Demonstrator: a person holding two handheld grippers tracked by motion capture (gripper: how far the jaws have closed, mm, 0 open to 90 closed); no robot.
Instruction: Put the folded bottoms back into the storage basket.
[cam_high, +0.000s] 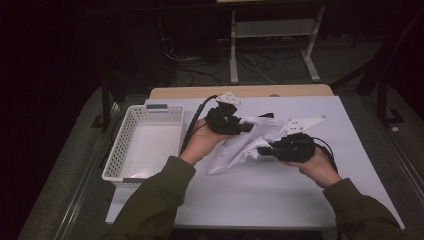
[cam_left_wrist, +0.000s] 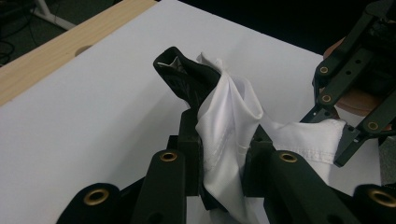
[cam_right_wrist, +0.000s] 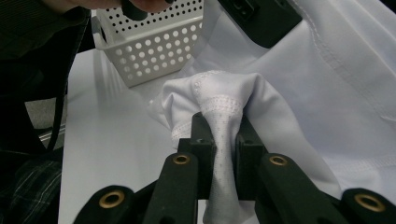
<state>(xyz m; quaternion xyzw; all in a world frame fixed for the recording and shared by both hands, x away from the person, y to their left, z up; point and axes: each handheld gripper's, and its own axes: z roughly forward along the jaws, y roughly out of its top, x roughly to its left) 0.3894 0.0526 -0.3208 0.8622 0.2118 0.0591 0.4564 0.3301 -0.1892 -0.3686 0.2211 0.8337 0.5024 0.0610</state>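
A white cloth garment (cam_high: 240, 145) hangs between the two grippers above the white table (cam_high: 260, 195), its lower end trailing onto the surface. My left gripper (cam_high: 246, 126) is shut on one bunched edge of the cloth (cam_left_wrist: 224, 135), where a dark patch of fabric (cam_left_wrist: 187, 77) also shows. My right gripper (cam_high: 264, 149) is shut on a stitched hem of the cloth (cam_right_wrist: 223, 135), squeezed thin between its jaws. The two grippers are close together, near the table's middle.
A white perforated basket (cam_high: 120, 155) stands on the table's left side, also seen in the right gripper view (cam_right_wrist: 154, 51). The wooden table edge (cam_high: 240, 91) runs along the back. A metal stand (cam_high: 310, 50) and cables lie on the dark floor beyond.
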